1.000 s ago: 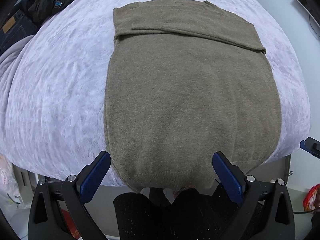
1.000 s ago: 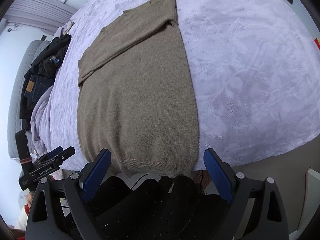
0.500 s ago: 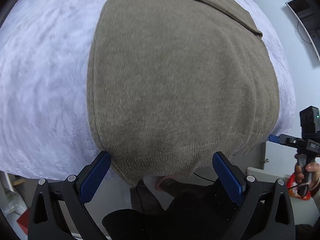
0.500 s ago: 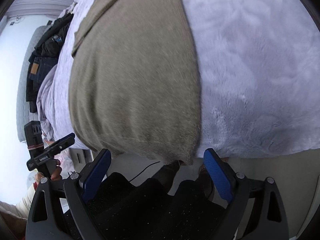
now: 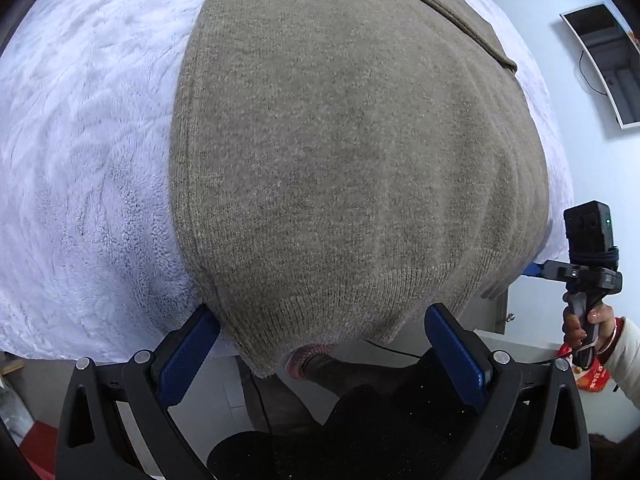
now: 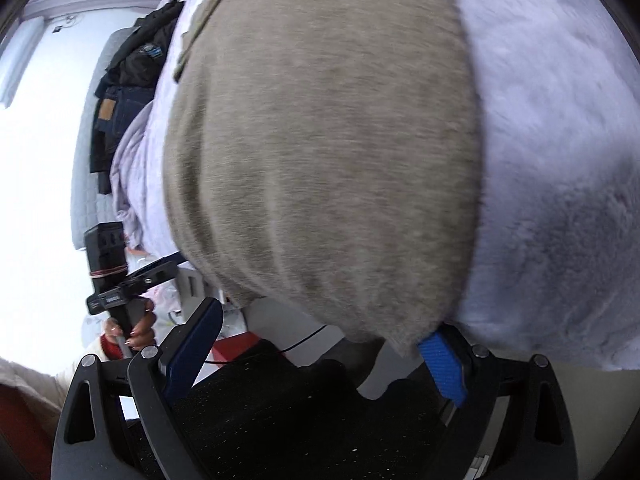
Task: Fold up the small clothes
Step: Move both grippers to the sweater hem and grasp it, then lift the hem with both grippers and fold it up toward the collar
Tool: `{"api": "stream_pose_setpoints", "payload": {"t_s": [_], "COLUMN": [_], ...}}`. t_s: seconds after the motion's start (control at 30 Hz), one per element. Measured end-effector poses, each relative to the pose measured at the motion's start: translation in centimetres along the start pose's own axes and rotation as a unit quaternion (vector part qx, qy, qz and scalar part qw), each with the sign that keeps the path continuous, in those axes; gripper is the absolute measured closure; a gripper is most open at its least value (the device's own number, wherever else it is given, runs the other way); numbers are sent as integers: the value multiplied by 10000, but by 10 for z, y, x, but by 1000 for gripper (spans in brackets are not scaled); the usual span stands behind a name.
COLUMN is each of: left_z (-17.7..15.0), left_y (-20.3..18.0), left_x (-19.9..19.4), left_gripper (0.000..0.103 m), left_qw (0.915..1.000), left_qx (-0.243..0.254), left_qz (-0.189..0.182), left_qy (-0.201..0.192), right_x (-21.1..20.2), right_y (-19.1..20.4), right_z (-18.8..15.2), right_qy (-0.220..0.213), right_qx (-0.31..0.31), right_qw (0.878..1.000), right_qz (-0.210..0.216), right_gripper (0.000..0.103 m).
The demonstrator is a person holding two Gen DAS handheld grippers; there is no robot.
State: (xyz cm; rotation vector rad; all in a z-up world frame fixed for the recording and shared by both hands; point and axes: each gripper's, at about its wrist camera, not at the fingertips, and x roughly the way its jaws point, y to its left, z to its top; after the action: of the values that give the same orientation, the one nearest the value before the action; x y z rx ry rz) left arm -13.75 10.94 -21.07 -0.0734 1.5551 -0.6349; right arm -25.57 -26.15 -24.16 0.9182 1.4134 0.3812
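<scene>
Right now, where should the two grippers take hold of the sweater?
Probably at the ribbed hem, one gripper near each bottom corner, coming from the bed's near edge. The sweater lies flat with its hem overhanging that edge, so open jaws can slide over it. The left gripper and right gripper already flank it.

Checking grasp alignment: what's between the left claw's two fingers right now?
The sweater's ribbed hem corner, hanging over the blanket edge, sits between the open left claw's fingers in the left wrist view.

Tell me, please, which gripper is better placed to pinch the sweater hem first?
Probably the left gripper: the sweater hem corner hangs squarely between its open fingers. The right gripper is open too, but its view is blurred and the hem meets only one finger.
</scene>
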Motion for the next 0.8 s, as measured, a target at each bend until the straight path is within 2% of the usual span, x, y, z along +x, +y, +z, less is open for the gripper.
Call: {"api": "stream_pose_setpoints", "payload": {"t_s": [0.23, 0.27, 0.3, 0.33, 0.37, 0.4, 0.43, 0.5, 0.57, 0.6, 0.8], "left_z": [-3, -4, -4, -5, -6, -3, -1, 1, 4, 5, 18], "left_y": [7, 7, 6, 6, 6, 1, -4, -6, -7, -8, -10], "left_x": [1, 1, 0, 0, 0, 3, 5, 5, 0, -4, -33], "left_gripper": [1, 2, 9, 21, 28, 45, 68, 83, 84, 91, 91], "left_qw": [9997, 9997, 9996, 9995, 9996, 9995, 9993, 9988, 9981, 9975, 9924], "left_qx": [-179, -184, -194, -192, -188, -157, -96, -48, -76, -103, -242], "left_qz": [-153, -178, -208, -240, -223, -259, -317, -409, -563, -675, -1207], "left_qy": [-24, -24, -22, 25, 64, 103, 156, 248, 231, 204, -17], "right_x": [4, 6, 6, 5, 5, 4, 2, -2, -6, -7, -23], "right_y": [-8, -11, -14, -18, -22, -25, -25, -19, -10, -6, 14], "right_z": [4, 4, 2, -1, -5, -8, -11, -14, -16, -16, -5], "right_qy": [-23, -38, -37, -8, 0, -40, -94, -193, -262, -292, -702], "right_qx": [127, 231, 334, 471, 589, 654, 722, 739, 717, 717, 832], "right_qw": [9995, 9992, 9988, 9981, 9975, 9968, 9956, 9932, 9909, 9896, 9758], "right_qz": [283, 333, 357, 395, 399, 447, 594, 880, 1106, 1209, 1899], "right_gripper": [9, 13, 30, 45, 79, 88, 88, 89, 89, 89, 89]}}
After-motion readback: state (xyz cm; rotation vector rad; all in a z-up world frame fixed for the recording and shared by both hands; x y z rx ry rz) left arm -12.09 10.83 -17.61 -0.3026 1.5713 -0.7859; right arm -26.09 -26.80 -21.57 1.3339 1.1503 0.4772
